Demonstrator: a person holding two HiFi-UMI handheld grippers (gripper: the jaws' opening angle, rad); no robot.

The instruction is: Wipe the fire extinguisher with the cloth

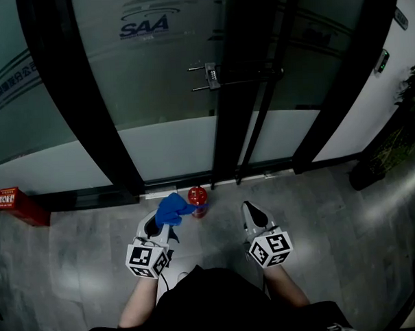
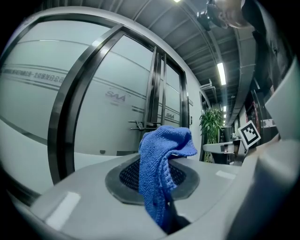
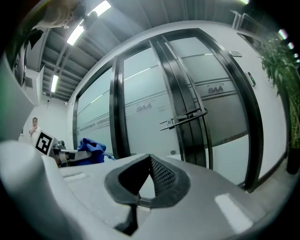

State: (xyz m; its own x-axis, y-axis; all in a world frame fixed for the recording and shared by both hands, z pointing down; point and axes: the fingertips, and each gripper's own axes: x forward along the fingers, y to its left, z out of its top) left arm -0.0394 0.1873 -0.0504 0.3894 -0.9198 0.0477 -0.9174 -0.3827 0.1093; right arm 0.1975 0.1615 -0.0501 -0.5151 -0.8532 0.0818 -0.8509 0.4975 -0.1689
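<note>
A: Left tool (image 1: 163, 224) clamped on the blue knitted cloth (image 2: 161, 164); right tool (image 3: 150, 161) closed, nothing in it.
B: The small red fire extinguisher (image 1: 197, 195)?
A: On the grey floor (image 1: 319, 211) by the frosted glass door (image 1: 163, 95), near the cloth. Risk: a hard swipe prob. tips it.
B: Writing?
A: "SAA" on the glass.

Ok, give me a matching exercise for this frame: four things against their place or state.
1. cloth
2. fire extinguisher
3. right gripper
4. potted plant

A. on the floor at the door's foot
B. shut, empty
C. clamped in the left gripper
D. far right, by the wall

Pairs: 1-C, 2-A, 3-B, 4-D
</note>
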